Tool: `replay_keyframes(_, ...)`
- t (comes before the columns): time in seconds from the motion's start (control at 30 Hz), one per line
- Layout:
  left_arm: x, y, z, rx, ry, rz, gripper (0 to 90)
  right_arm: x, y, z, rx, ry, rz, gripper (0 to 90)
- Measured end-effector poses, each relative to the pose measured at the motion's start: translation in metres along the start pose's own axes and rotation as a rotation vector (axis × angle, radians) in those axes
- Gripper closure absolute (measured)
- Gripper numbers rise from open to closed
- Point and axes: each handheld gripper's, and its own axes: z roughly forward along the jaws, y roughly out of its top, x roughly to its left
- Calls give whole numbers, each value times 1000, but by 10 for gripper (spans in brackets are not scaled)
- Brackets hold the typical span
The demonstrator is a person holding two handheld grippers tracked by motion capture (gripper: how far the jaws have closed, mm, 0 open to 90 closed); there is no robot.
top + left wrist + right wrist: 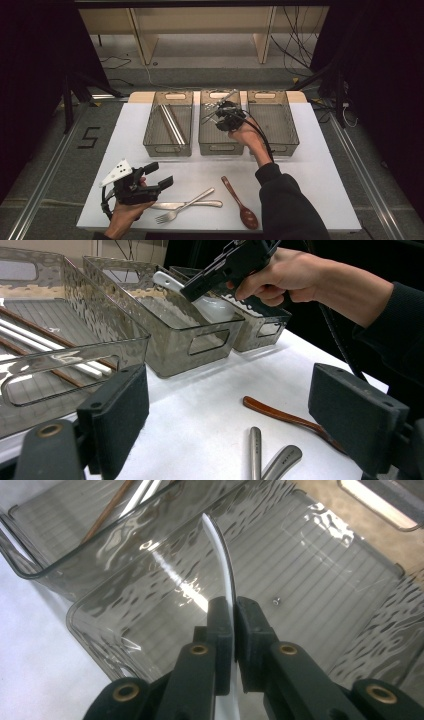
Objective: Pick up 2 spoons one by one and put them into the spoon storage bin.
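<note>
Overhead light falls bright on the white surface (310,165) while the room around it is dim, near black at both sides. Glare ripples on the clear bins (150,575). In both gripper views the near jaws are soft and out of focus

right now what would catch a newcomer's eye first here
The right gripper holds a white spoon over the middle bin of three clear bins. The left gripper waits open near the table's front edge, beside a knife, fork and brown spoon.
</note>
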Motion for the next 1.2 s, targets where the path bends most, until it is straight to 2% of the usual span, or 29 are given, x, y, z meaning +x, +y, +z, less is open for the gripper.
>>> replay_keyframes(0.87,0,0,0,-2,2,-4,161,0,-13,17,77,11,29,848)
replay_keyframes(1.03,0,0,0,-2,2,-4,161,0,-13,15,88,11,31,806)
replay_keyframes(1.13,0,0,0,1,2,-1,161,1,-12,12,81,22,33,692)
replay_keyframes(1.2,0,0,0,1,3,1,161,1,-11,8,75,26,37,655)
